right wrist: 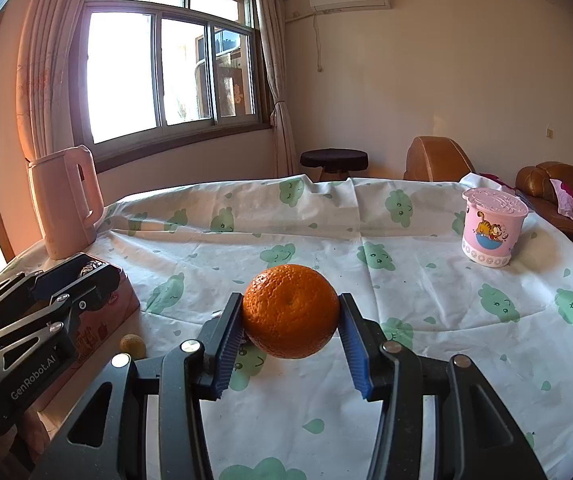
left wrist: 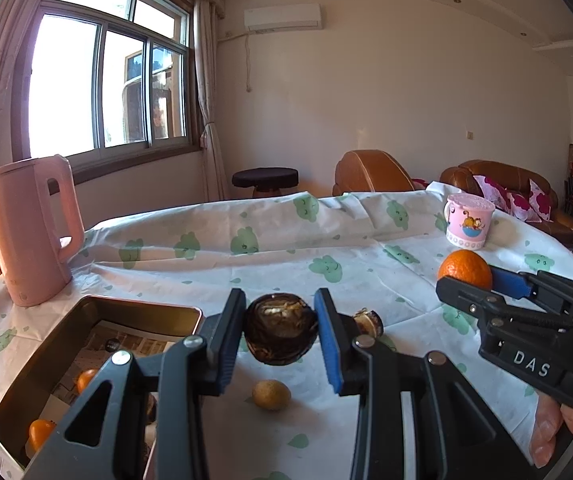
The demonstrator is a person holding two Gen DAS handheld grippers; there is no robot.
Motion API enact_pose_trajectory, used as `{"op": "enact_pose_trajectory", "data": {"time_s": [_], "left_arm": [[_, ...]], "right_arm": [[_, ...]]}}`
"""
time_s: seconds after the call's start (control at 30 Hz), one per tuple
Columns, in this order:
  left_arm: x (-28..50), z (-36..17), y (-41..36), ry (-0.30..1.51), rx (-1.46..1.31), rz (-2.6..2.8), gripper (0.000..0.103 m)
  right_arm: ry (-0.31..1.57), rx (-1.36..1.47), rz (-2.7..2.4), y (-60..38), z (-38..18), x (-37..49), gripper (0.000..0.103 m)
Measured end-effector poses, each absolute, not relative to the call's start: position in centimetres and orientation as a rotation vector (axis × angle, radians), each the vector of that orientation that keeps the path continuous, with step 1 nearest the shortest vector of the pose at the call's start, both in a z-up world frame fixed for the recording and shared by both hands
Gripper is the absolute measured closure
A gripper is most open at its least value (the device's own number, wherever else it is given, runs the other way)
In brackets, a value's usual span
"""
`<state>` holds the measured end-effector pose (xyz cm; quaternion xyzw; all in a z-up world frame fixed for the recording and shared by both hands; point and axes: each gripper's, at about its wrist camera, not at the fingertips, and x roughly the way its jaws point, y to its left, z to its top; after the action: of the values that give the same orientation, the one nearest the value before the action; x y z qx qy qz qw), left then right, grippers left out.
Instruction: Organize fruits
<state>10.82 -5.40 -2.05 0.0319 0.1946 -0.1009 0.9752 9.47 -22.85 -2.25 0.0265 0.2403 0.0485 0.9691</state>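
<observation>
The left claw (left wrist: 280, 330) is clenched on a dark, glossy brown round fruit (left wrist: 281, 330), its blue pads pressed against either side, holding it lifted above the tabletop (left wrist: 214, 264) just right of the open metal tin (left wrist: 98, 312). Below the held fruit a small yellowish-brown fruit (left wrist: 271, 394) lies on the cloth, and just behind the right-hand pad a partly hidden brown-and-cream item (left wrist: 368, 322) rests on the cloth; what it is cannot be told. Inside the tin, on printed paper, sit two small orange fruits (left wrist: 86, 380), one near the middle and one toward the near corner. The right claw (right wrist: 290, 322) is grasping a large orange (right wrist: 290, 316), pads touching both its flanks; whether the orange rests on the cloth or hangs just above it cannot be told. Farther out, a pink kettle (left wrist: 30, 232) stands at the tabletop's far left beyond the tin, and a pink cartoon-printed cup (right wrist: 492, 232) stands at the far right, well apart from the orange.
</observation>
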Motion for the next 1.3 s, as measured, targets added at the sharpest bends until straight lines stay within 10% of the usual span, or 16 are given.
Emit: {"op": "enact_pose_trajectory", "data": {"time_s": [1.3], "left_arm": [[7.7,-1.1,-3.2,0.241,0.016,-0.082,0.066]], "right_arm": [[0.293,0.003,0.059,-22.1,-0.9,6.2,0.054]]}}
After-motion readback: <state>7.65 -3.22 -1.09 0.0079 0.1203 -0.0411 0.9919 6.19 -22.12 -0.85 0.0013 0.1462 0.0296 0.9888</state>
